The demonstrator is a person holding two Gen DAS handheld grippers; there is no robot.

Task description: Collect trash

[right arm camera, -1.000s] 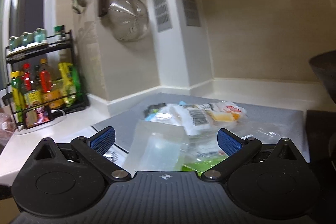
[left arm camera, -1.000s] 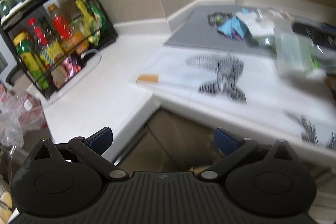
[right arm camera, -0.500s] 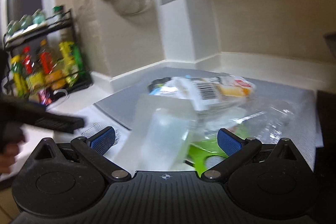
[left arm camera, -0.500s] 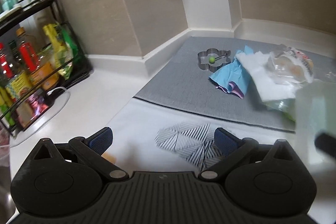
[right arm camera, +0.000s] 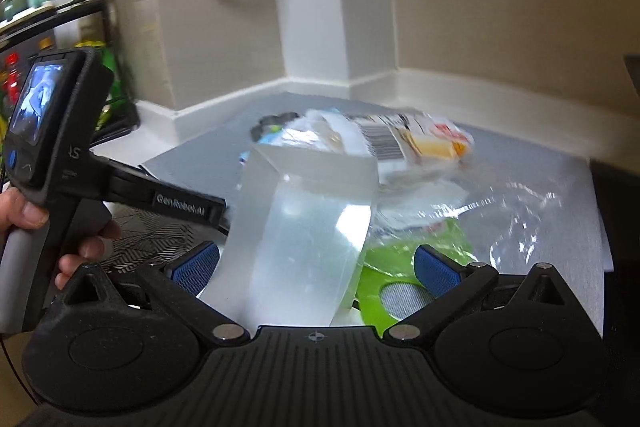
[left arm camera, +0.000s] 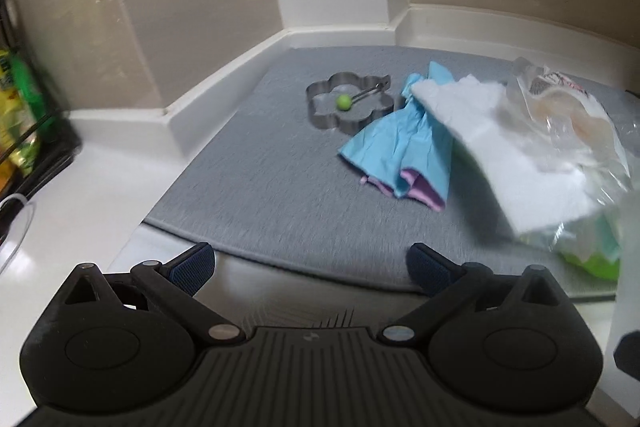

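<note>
Left hand-held gripper (left arm camera: 311,267), spread and empty, faces blue wrapper (left arm camera: 394,151) at 1 o'clock; risk: snagging adjacent flower-shaped metal mould (left arm camera: 347,103).

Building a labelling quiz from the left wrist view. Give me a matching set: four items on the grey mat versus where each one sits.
Column A
1. flower-shaped metal ring mould
2. small green ball
3. crumpled blue and purple paper
4. white tissue sheet

Column B
a. inside the ring
b. on the grey mat, nearest the back corner
c. draped over the paper's right edge
d. just right of the mould, touching it

Pairs: 1-b, 2-a, 3-d, 4-c
</note>
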